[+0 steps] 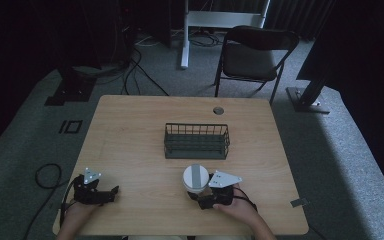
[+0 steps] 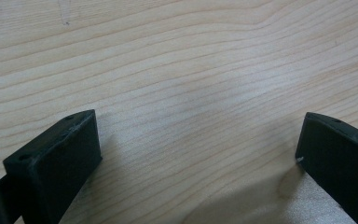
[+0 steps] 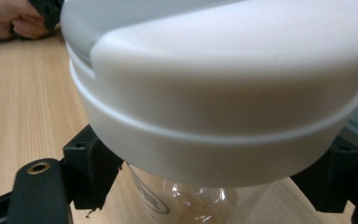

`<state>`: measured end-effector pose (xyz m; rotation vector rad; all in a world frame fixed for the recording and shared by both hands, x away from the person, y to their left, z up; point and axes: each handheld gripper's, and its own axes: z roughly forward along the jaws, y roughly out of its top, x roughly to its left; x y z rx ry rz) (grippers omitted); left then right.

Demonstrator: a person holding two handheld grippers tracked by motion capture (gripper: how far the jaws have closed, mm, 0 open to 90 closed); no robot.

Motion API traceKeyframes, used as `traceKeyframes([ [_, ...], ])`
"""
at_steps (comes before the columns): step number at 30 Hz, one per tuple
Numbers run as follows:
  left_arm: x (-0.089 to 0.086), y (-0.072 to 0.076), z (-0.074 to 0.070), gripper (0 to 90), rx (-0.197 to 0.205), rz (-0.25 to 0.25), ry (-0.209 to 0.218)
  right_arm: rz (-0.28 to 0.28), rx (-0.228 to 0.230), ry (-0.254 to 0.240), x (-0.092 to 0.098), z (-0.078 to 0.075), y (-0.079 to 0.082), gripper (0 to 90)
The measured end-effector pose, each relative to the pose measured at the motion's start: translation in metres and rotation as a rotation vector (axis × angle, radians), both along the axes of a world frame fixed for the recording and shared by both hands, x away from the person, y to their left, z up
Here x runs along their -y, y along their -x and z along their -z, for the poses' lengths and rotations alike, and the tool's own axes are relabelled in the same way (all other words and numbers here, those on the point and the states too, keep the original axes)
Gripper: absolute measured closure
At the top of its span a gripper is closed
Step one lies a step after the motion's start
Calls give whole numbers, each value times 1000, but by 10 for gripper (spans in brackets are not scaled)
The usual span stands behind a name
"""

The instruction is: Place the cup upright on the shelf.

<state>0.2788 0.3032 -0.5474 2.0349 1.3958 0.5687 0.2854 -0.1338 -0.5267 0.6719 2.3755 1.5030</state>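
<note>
A: Grippers first, left to right. What is the left gripper [image 1: 114,191] doing?

B: It rests near the front left corner of the wooden table [image 1: 130,135], jaws spread wide with bare wood grain between them in the left gripper view [image 2: 198,154]. It carries nothing.

A: And further right?

B: A clear plastic cup with a white lid [image 1: 195,176] stands at the front of the table, just ahead of the right gripper [image 1: 196,196]. In the right gripper view the jaws sit on either side of the clear wall below the lid [image 3: 223,93], one on each flank. They look pressed to the cup, so I judge it pinched, though the lid hides the contact itself.

A: Which way does the cup point?

B: Upright. Its long axis runs vertical, lid up, with the grey strip on the lid running away from the person toward the wire basket [image 1: 196,141], which stands just behind it at mid-table.

A: How would you do this step well?

B: My guess is the cup is bound for the basket. Keep the grip low on the wall and gentle, since thin plastic buckles. Lift straight up, hold the axis vertical, clear the basket's near rim, then lower inside.
</note>
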Motion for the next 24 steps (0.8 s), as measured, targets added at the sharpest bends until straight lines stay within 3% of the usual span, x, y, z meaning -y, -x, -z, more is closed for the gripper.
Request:
traceKeyframes([
  [15, 0, 0, 0, 2, 0, 0, 0, 16, 39, 2, 11, -26, -9, 185],
  [24, 0, 0, 0, 2, 0, 0, 0, 22, 74, -17, 18, -52, -19, 185],
])
